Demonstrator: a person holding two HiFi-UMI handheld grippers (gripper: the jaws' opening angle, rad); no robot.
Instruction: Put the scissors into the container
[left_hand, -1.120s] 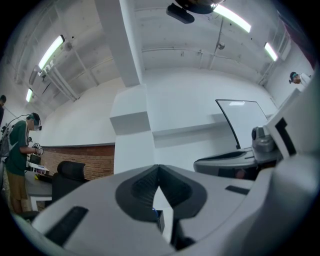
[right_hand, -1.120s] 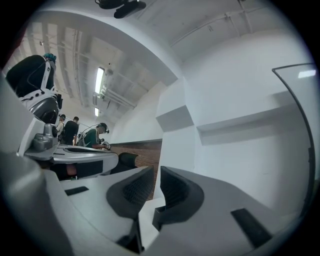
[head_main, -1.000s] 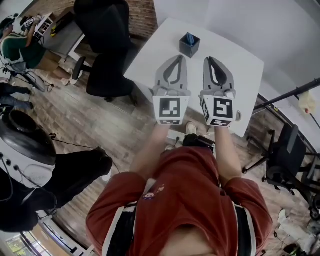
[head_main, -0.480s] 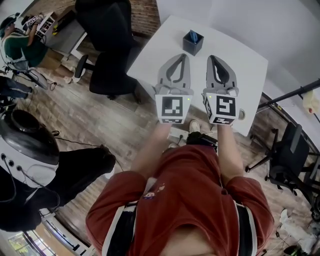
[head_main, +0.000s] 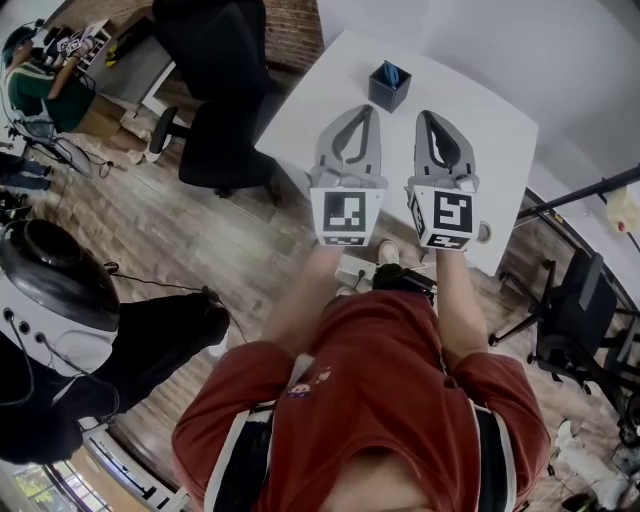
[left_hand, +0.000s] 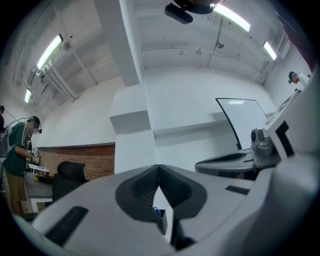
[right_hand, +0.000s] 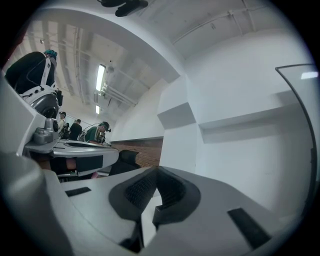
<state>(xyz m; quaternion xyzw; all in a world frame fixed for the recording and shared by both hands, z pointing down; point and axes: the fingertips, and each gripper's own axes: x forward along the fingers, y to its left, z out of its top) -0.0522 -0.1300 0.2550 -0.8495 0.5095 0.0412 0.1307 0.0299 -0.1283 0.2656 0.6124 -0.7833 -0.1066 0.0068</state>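
Left tongs (head_main: 366, 110) and right tongs (head_main: 424, 116) together, empty; container (head_main: 389, 90) (scissors (head_main: 391, 73) inside) whole only in the head view

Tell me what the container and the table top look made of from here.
The container looks like matte dark blue-grey plastic: square, thin walls, no shine. It is too small here to rule out coated metal. The table top reads as smooth white laminate or painted board, with an even, seamless surface. The blue scissors handle poking out of the container looks like plastic.
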